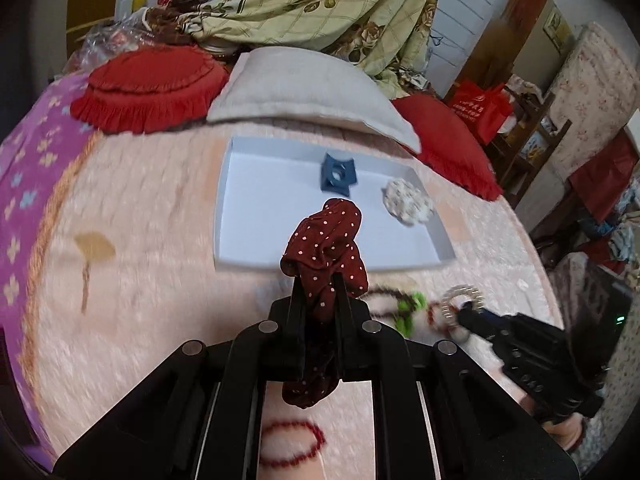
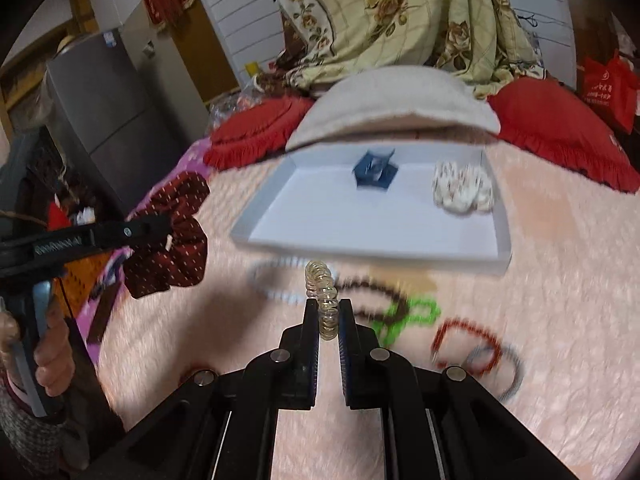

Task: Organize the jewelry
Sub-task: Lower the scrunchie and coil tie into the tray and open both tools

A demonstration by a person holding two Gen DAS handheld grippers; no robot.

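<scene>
The left gripper (image 1: 318, 280) fingers clench a dotted maroon scrunchie (image 1: 328, 240). The right gripper (image 2: 328, 308) fingers pinch a clear spiral hair tie (image 2: 322, 292). Beyond both fingertips lies the white tray (image 2: 460, 258).

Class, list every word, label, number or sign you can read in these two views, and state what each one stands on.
None can be read.
red bag: white print, too blurred to read.
fridge: blue sticker near its top, too small to read.
left gripper: pale marking along its side, illegible.
</scene>
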